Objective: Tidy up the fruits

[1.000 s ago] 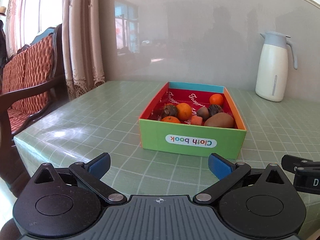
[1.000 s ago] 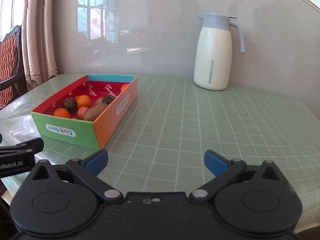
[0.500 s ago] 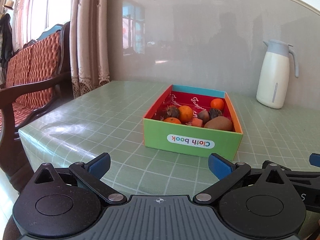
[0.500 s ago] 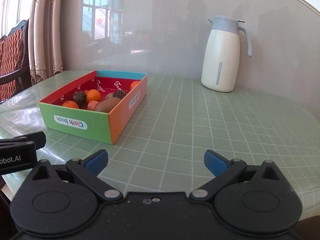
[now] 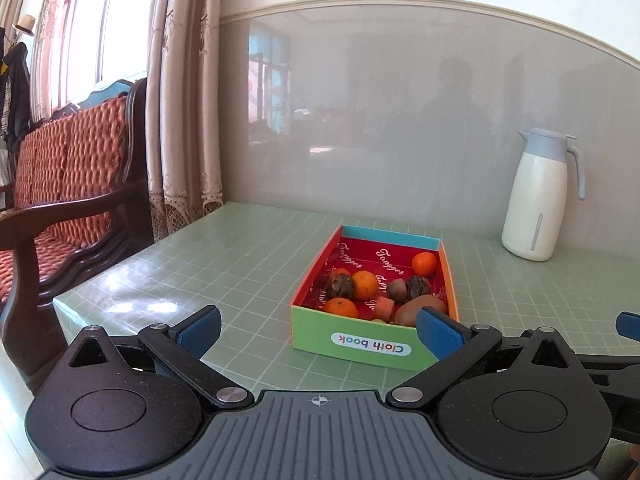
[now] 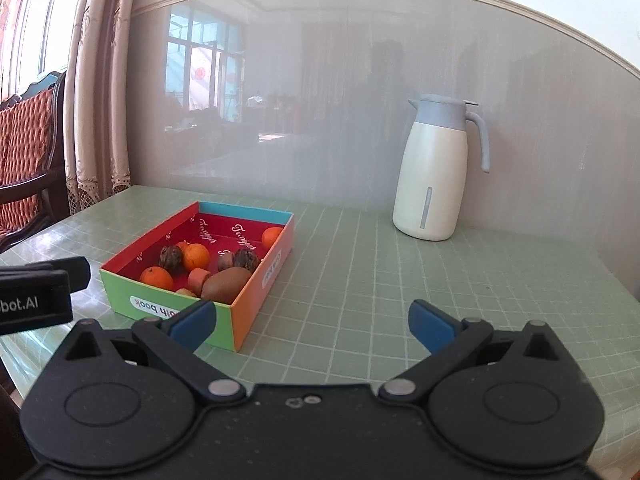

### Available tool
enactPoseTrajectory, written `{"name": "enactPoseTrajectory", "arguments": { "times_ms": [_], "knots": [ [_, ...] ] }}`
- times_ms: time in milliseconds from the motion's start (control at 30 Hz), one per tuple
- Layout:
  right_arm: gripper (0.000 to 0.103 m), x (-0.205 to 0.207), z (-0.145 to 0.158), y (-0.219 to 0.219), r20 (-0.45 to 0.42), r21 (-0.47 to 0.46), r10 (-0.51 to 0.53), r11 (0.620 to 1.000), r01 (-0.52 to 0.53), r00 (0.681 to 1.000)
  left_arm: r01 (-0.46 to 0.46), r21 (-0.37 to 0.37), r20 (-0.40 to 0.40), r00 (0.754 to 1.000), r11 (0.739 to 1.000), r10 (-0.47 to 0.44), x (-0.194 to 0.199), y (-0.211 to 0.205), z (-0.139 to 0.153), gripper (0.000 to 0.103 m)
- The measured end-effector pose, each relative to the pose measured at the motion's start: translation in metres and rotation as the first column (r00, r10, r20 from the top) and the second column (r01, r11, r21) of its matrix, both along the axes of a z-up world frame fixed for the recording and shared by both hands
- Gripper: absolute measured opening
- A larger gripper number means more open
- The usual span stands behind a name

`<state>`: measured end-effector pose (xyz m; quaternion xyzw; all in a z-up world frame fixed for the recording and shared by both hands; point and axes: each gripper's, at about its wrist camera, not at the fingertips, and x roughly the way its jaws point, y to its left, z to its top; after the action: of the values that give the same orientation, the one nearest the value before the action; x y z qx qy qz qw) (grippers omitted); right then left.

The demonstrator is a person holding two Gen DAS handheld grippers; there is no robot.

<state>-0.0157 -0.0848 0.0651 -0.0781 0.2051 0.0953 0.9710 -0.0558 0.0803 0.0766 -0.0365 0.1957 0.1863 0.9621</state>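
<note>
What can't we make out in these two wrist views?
- Box near end: in the left view the front wall and the left tool's right finger hide the fruit behind them.
- Small tan fruit: right view, half hidden by the wall; kind unclear.
- Right tool in the left view: cut off by the right edge.
- Left tool in the right view: cut off by the left edge; its label reads only "bot.AI".
- Dark fruits: too small to name.

Bright daylight from the window (image 5: 86, 36), glossy wall (image 6: 320, 120) glare, fisheye-curved edges
</note>
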Motion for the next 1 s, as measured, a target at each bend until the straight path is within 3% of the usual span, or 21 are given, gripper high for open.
{"name": "enactPoseTrajectory", "arguments": {
  "times_ms": [1000],
  "knots": [
    [0.103,0.0072,-0.0049,-0.0028,-0.050,0.022,-0.006,1.000,0.007,0.999,0.017,0.021,-0.013,1.000,1.000,-0.016,0.0022,-0.0060,-0.0039,0.103]
  ]
}}
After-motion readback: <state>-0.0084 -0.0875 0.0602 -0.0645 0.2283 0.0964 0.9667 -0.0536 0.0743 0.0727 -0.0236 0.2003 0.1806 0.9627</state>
